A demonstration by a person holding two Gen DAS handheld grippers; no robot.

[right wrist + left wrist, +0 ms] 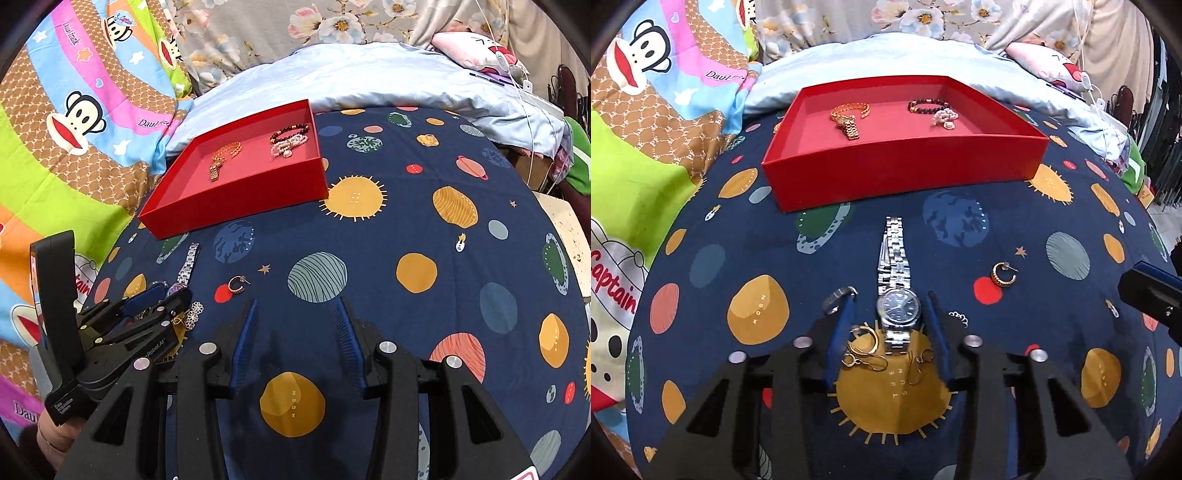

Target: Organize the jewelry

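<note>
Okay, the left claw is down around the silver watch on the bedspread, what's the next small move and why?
Probably close the left claw the rest of the way on the silver watch, then lift. The watch face sits between the blue fingers, which do not seem to press it yet, and the red tray beyond already holds a gold watch and bracelets, so it likely goes there.

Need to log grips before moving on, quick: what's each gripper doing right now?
Left gripper: open, fingers either side of the silver watch, pads not yet pressing it.
Right gripper: open, holding nothing, above the planet-print cloth.
</note>
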